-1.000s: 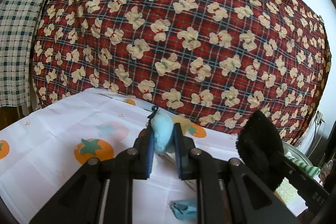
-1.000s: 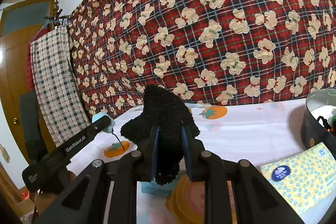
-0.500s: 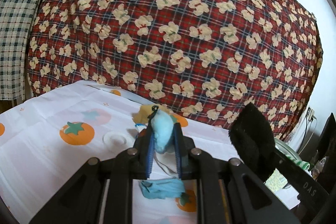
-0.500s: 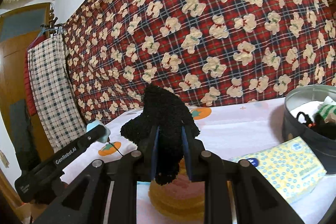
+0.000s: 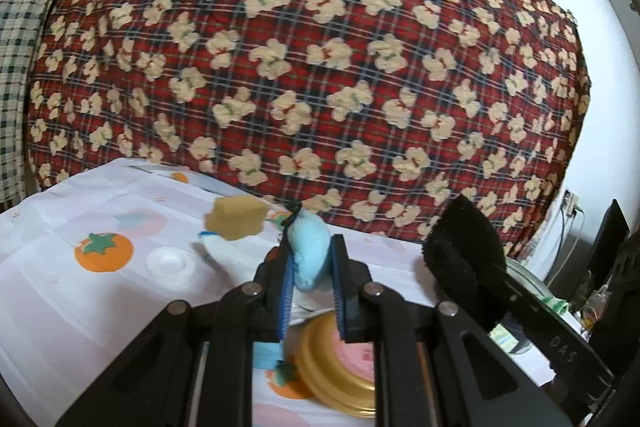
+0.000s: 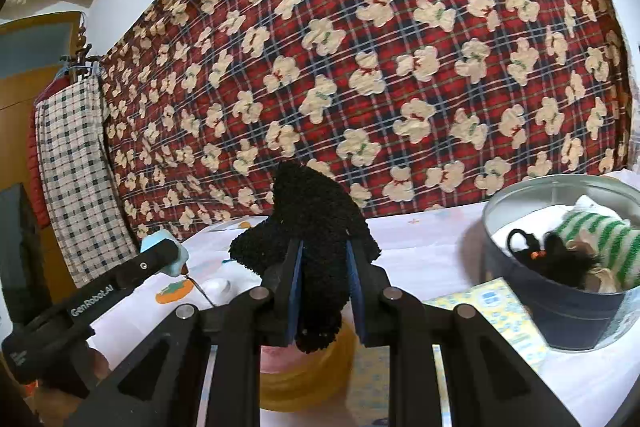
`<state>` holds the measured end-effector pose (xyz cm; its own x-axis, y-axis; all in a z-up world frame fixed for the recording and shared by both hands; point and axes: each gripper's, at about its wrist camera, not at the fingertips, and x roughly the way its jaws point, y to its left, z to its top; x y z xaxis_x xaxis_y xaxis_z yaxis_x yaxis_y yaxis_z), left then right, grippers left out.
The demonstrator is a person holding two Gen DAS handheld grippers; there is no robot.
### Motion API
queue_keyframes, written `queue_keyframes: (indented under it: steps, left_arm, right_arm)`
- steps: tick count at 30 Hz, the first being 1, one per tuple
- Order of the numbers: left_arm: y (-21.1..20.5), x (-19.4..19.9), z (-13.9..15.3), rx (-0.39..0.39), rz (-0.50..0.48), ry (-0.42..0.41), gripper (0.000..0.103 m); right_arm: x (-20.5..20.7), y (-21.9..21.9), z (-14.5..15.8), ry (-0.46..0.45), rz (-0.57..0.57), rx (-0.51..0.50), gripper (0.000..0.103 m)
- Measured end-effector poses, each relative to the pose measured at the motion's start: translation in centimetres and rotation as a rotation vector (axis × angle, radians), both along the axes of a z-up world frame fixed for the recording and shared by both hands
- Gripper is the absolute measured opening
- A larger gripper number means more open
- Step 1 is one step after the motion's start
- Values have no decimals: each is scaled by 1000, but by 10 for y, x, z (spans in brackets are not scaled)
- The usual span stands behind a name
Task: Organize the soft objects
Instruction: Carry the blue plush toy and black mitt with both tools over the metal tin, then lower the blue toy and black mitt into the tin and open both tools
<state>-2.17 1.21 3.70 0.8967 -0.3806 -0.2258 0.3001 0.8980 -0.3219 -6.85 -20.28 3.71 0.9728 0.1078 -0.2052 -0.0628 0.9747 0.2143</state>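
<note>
My left gripper (image 5: 310,267) is shut on a small light-blue plush toy (image 5: 307,251) with a dark cord at its top, held above the table. My right gripper (image 6: 323,277) is shut on a black fuzzy sock (image 6: 308,227), also held above the table; the sock shows in the left wrist view (image 5: 464,251) too. A grey metal bucket (image 6: 516,281) at the right holds a green-striped sock (image 6: 596,239), a black hair tie and other soft items. The left gripper with the blue toy (image 6: 166,251) shows at the left of the right wrist view.
A white tablecloth with orange fruit prints (image 5: 104,251) covers the table. On it lie a tan sponge (image 5: 236,219), a white lid (image 5: 170,261), a gold-rimmed round tin (image 5: 340,363), a teal cloth scrap (image 5: 266,351) and a yellow tissue pack (image 6: 492,311). A red bear-print blanket (image 5: 320,67) hangs behind.
Both grippers have moved rightward over the table with their loads. The bucket has come further into the right wrist view, and the round tin now lies under both grippers.
</note>
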Motion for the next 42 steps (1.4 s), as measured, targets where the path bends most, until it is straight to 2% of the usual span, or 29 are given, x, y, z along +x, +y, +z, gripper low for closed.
queue_keyframes:
  steps: [11,31,42]
  left_arm:
    - [-46,-13,14,27,-73,-30,15]
    - [-159,-27,33,86,-241,-46,14]
    - [-212,-25,38,116,-302,-50,14]
  right_arm:
    - [-15,-39,5,-31,-79,-18,23]
    - [-40,-145,15,-73,-255,-24,23]
    - [-38,-192,21,-74,-347,-54,23]
